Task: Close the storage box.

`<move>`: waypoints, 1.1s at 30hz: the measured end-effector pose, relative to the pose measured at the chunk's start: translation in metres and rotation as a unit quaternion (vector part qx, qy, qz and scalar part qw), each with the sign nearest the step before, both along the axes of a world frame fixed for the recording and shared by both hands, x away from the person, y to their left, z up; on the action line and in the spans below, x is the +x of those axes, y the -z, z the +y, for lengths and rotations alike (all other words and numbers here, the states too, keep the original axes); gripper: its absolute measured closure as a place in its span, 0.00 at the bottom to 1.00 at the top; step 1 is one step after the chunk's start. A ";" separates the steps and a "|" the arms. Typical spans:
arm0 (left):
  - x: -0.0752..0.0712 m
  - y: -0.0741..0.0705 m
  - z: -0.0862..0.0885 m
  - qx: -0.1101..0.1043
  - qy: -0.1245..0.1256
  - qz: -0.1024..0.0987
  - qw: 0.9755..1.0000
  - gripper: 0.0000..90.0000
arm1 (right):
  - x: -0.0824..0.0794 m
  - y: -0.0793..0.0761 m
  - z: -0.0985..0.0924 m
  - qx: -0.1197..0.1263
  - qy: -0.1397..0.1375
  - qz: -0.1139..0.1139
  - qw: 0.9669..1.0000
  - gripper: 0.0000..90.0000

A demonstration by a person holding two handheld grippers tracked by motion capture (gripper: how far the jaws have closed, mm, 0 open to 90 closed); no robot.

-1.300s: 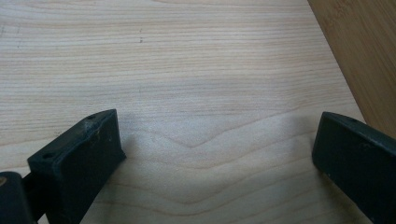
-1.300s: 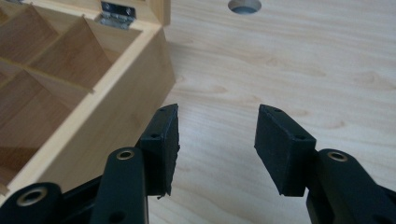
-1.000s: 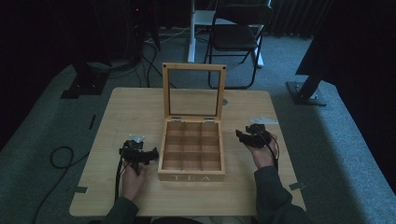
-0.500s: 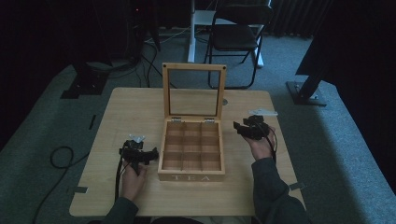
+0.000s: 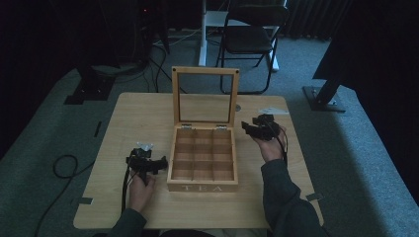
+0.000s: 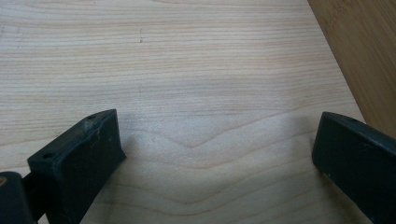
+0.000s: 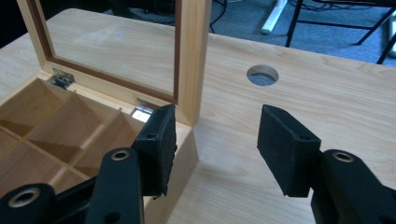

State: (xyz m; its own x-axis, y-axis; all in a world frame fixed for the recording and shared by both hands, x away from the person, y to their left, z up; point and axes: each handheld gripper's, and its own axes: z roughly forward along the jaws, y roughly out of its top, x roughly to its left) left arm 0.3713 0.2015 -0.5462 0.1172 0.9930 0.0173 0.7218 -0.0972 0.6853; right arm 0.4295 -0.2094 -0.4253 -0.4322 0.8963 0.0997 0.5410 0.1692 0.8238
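Tea box on table, lid upright. Right gripper beside lid frame – jaws just widening, empty. Left gripper agape – nothing held.

A round hole is in the wood table. A white paper lies far right. A black chair stands behind, on grey carpet.

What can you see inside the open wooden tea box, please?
The tea box holds only bare wooden dividers forming empty compartments. Its front wall hides the floor of the nearest row in the high view.
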 end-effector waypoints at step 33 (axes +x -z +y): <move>0.000 0.000 0.000 -0.002 -0.001 0.000 1.000 0.02 | 0.048 -0.028 0.036 -0.004 -0.032 -0.028 0.999 0.43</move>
State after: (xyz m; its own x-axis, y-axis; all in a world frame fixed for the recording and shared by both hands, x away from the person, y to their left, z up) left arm 0.3713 0.2013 -0.5463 0.1158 0.9932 0.0141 0.7216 -0.0939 0.6859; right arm 0.4777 -0.1736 -0.3977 -0.4936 0.8671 0.0667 0.4815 0.2086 0.8513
